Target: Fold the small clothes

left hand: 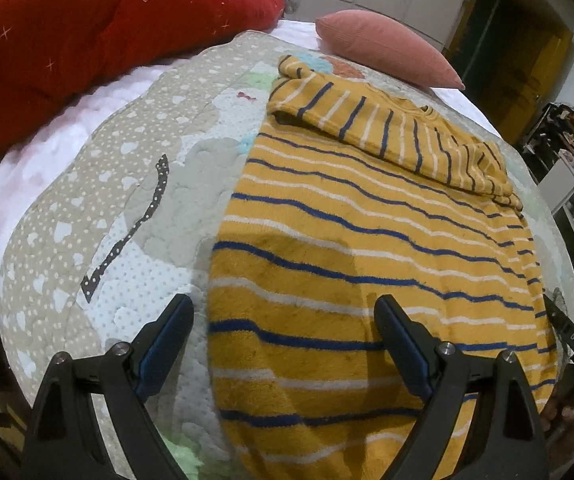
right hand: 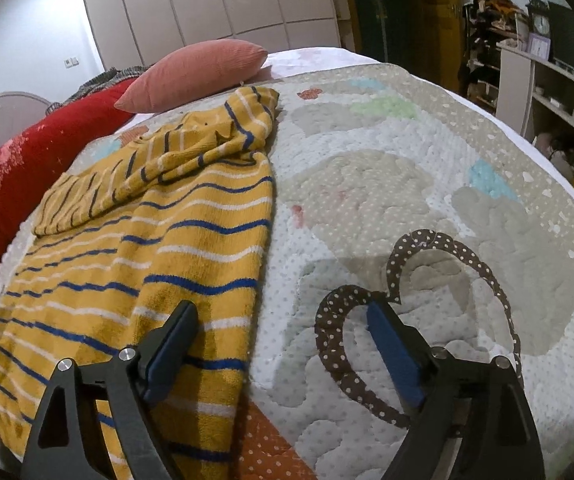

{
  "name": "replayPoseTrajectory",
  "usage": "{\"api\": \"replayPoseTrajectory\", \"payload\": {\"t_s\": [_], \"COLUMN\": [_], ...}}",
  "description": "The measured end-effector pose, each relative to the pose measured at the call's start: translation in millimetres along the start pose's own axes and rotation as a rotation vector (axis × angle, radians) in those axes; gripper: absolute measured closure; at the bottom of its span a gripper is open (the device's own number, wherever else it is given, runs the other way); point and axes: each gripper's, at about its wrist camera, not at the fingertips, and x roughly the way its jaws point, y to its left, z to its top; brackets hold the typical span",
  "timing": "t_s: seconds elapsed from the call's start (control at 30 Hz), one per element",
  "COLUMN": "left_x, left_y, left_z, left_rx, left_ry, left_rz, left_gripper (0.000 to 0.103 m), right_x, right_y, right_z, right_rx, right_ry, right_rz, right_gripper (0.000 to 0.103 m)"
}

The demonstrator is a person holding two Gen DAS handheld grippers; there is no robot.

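Your left gripper (left hand: 283, 312) is spread wide, holding nothing, low centre of its frame over the near hem of the striped yellow sweater (left hand: 367, 240). Your right gripper (right hand: 283, 316) is equally wide and empty, straddling the sweater's right edge on the quilt (right hand: 427, 184). Sleeves lie folded across the top.

Mustard sweater (left hand: 359, 240), blue-and-white stripes

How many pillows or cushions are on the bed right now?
2. A pink cushion lies at the far end of the bed, just beyond the striped sweater. A big red cushion runs along the bed's left side. Others may be out of view.
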Motion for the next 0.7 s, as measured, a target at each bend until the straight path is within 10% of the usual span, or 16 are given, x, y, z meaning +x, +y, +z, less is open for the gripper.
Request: {"api": "replayPoseTrajectory", "payload": {"t_s": [0.3, 0.5, 0.7], "left_x": [-4, -35, -5], "left_y": [7, 48, 58], "left_z": [5, 21, 24], "left_rx": [-0.033, -0.156, -0.208], "left_ry": [0.004, -0.062, 0.037], "left_rz": [-0.049, -0.105, -0.215], "left_gripper": [0.01, 0.01, 0.01], "right_x": [-2, -24, -34], "right_y": [2, -39, -63], "right_z": [0, -1, -9], "right_rx": [-0.012, 0.17, 0.318], "right_ry": [0.021, 0.048, 0.072], "right_rz": [0.002, 0.216, 0.307], "right_gripper": [0.011, 0.011, 0.011]}}
